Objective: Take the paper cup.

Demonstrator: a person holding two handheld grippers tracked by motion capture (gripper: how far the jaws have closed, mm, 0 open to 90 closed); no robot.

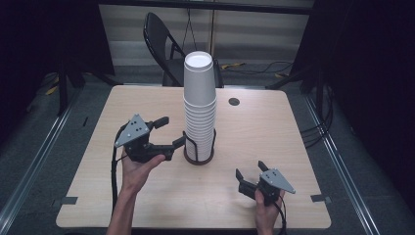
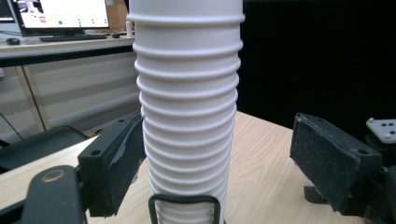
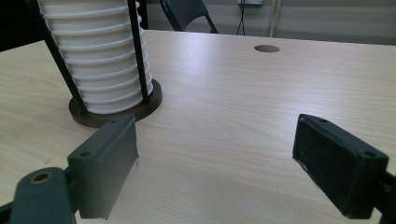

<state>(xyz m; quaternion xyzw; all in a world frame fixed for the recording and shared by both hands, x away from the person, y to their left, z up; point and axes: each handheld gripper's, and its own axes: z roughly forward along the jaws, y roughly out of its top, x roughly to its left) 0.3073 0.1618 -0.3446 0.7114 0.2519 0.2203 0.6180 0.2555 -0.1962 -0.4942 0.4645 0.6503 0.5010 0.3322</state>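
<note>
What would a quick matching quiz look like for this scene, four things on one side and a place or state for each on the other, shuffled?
Things:
1. left gripper
2. right gripper
3. stack of white cups
4. folding chair

Places or states:
A. beyond the table's far edge
B. jaws open around the cups
C. standing in a wire holder on a round dark base
D. jaws open over bare table near the front edge

Pairs: 1-B, 2-D, 3-C, 4-A

One cup stack (image 1: 199,105), two claws (image 1: 169,132)
</note>
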